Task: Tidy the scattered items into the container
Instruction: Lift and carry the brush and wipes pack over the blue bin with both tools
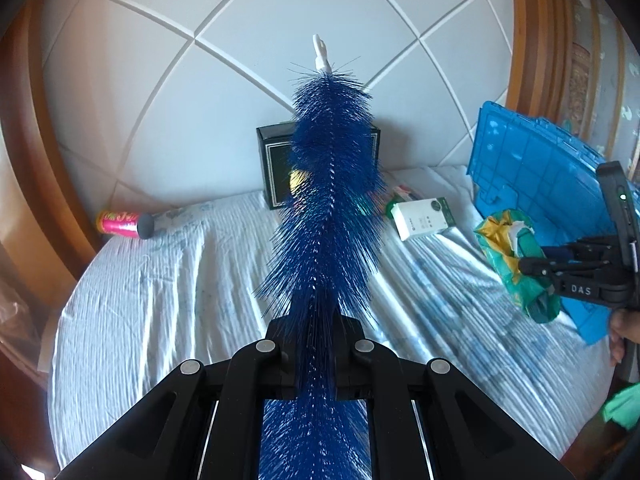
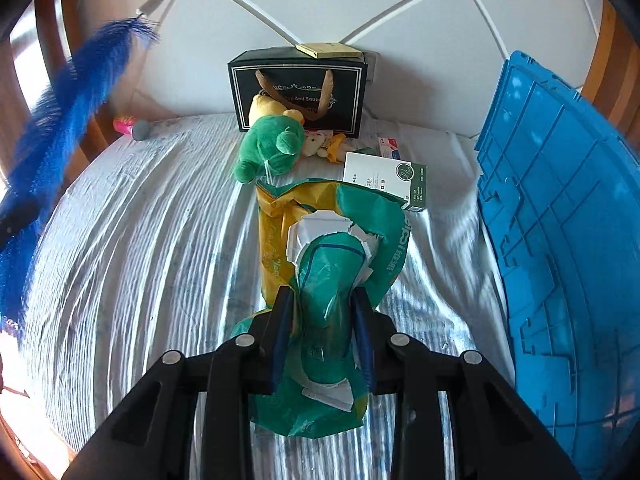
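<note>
Where brush [image 1: 328, 208] hides it, green plush [image 2: 272, 148] visible.

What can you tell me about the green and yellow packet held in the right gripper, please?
The green and yellow packet is a soft, crinkled plastic pack, apparently of tissues, with white sheets showing through a torn opening near its middle. Printed lettering runs along its yellow and green sides. The right gripper is shut on its lower half, squeezing it narrow between the pads, and it appears lifted off the striped white bedding. In the left wrist view it hangs beside the blue crate.
</note>
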`<state>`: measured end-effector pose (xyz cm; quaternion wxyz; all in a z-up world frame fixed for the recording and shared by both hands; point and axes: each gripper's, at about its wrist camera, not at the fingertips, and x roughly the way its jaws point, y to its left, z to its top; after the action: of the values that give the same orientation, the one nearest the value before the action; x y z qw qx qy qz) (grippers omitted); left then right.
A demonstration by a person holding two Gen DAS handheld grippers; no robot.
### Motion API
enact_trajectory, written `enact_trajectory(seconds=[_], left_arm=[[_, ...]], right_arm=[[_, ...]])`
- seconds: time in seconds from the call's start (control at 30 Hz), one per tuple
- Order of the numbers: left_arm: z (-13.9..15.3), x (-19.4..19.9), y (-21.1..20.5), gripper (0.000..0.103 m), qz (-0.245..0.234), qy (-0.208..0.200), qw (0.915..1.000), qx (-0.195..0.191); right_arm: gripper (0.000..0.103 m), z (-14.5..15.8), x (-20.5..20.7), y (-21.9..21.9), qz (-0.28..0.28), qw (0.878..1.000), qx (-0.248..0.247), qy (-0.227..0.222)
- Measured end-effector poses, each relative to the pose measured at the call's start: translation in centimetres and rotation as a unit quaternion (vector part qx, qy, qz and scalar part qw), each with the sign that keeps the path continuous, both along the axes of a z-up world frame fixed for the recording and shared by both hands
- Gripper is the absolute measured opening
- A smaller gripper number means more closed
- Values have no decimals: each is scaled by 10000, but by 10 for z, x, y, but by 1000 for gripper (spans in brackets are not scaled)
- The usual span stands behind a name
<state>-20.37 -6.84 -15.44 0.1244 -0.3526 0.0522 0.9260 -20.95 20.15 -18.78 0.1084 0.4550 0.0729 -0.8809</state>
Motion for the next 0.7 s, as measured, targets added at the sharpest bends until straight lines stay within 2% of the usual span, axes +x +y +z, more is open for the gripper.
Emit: enact_trajectory(seconds=[0.13, 0.37, 0.57, 0.7], left_arm=[[3, 10, -1, 8, -97, -10, 10000, 0], [21, 28, 15, 8, -219, 115, 9996, -158], [55, 39, 50, 8, -167, 439, 9988, -161], [81, 39, 88, 8, -125, 546, 9984, -78]], right_arm=[[29, 24, 38, 0, 51, 9999, -90, 121], [29, 61, 79, 21, 84, 9982, -441, 388], [29, 98, 95, 63, 111, 9948, -704, 727], [29, 128, 102, 104, 175, 9912, -804, 1035]])
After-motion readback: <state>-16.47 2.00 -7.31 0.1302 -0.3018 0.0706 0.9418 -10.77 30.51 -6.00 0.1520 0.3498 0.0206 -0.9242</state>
